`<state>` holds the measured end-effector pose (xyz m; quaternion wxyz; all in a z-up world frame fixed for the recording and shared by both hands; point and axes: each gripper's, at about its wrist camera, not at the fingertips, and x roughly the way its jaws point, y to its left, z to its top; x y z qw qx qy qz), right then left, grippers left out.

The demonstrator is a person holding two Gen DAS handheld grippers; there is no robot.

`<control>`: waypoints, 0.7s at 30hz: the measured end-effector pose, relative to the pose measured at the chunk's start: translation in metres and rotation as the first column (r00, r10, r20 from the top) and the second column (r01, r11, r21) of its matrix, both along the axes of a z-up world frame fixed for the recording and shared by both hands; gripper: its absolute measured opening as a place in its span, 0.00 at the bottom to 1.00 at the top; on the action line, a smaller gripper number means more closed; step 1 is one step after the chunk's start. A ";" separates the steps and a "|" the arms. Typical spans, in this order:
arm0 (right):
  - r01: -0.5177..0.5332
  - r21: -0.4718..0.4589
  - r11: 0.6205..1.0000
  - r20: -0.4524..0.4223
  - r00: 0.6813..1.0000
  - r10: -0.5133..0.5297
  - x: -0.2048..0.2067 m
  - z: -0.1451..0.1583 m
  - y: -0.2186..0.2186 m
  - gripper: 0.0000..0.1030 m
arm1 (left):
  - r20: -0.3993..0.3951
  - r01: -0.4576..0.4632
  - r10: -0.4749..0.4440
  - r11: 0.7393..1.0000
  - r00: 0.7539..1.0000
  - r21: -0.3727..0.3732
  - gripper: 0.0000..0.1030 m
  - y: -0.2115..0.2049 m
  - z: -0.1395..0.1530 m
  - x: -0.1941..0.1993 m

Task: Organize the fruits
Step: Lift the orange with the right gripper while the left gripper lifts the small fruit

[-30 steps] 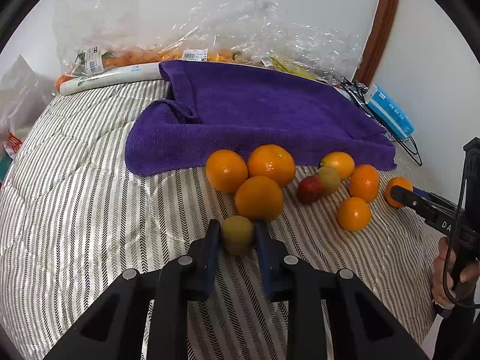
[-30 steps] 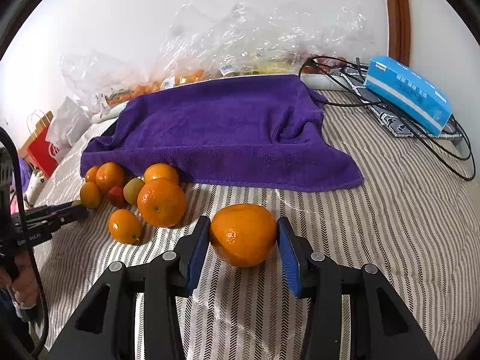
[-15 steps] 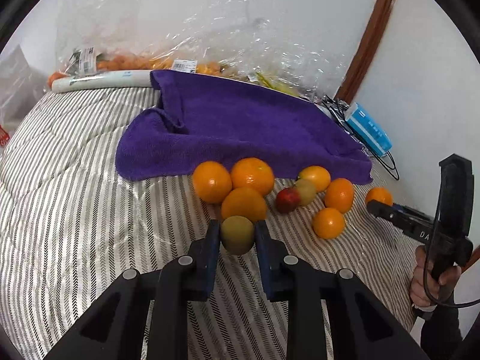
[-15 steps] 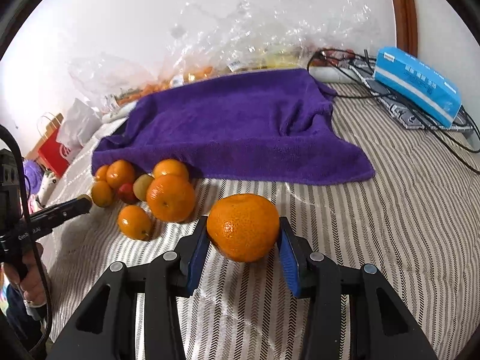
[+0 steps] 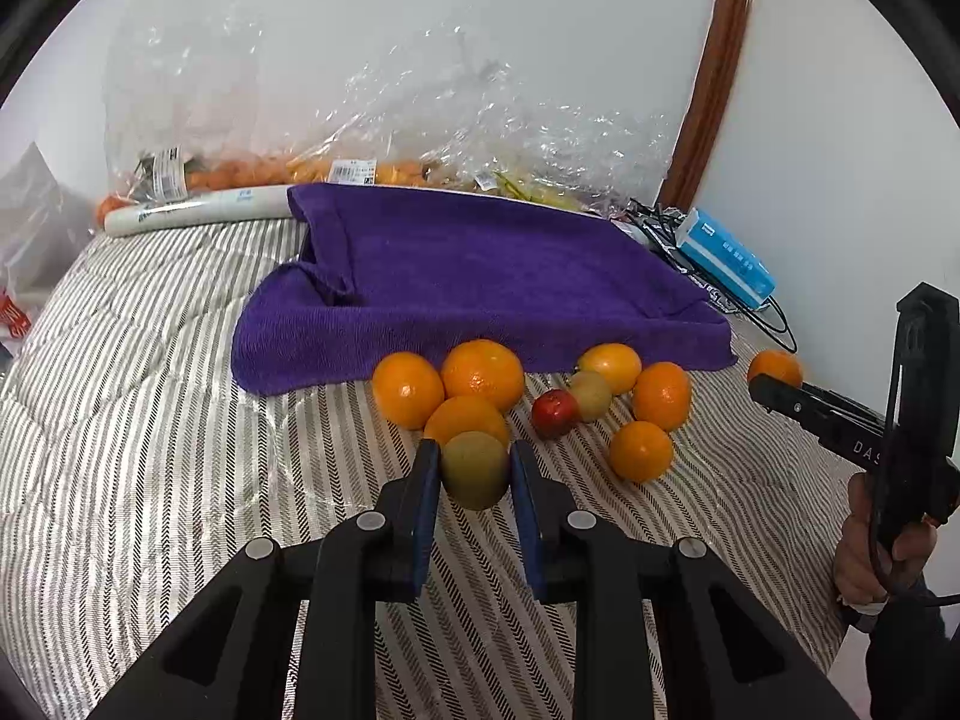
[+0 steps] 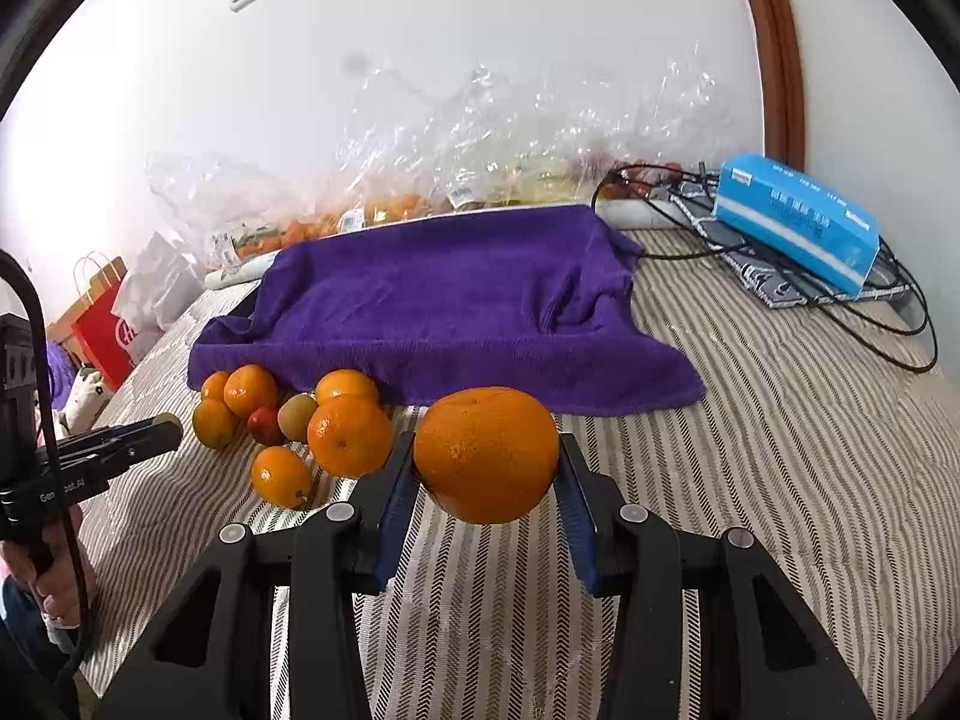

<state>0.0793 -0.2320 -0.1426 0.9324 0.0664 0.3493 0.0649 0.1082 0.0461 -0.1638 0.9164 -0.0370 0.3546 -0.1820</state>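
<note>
Both tongs are clamped on fruit. Left gripper (image 5: 474,468) has its blue pads pressed against the sides of a small greenish-brown fruit (image 5: 474,471), held up off the striped bedcover (image 5: 150,420). Right gripper (image 6: 486,459) squeezes a large orange (image 6: 486,455) between its own blue pads, likewise raised off the cover.

Just beyond the left gripper lies the loose cluster of fruit: three big oranges (image 5: 483,373) packed together and touching, then a small red fruit (image 5: 555,414) touching a second greenish fruit (image 5: 591,396), with three smaller oranges (image 5: 641,451) around them. From the right wrist view this cluster sits to the left of the held orange.

Behind the fruit, a purple towel (image 5: 480,282) lies spread across the middle of the bedcover, its near edge just behind the back row of oranges. Along the far edge of the bed, by the wall, crumpled clear plastic bags (image 5: 420,138) hold more orange produce, with a white roll (image 5: 198,213) lying in front of them. Toward the far right corner rest a blue box (image 6: 798,219) and a tangle of black cables (image 6: 870,300).
</note>
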 end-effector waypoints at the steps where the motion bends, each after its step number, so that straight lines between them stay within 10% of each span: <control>1: 0.003 -0.008 1.000 0.005 1.000 -0.003 -0.001 0.001 0.001 0.43 | 0.004 -0.002 0.002 1.000 1.000 0.002 0.22 0.000 0.000 0.000; 21: -0.045 -0.067 0.997 -0.090 0.995 0.039 0.012 -0.013 0.012 0.47 | 0.022 -0.001 0.001 1.000 1.000 0.007 0.22 0.000 0.002 -0.003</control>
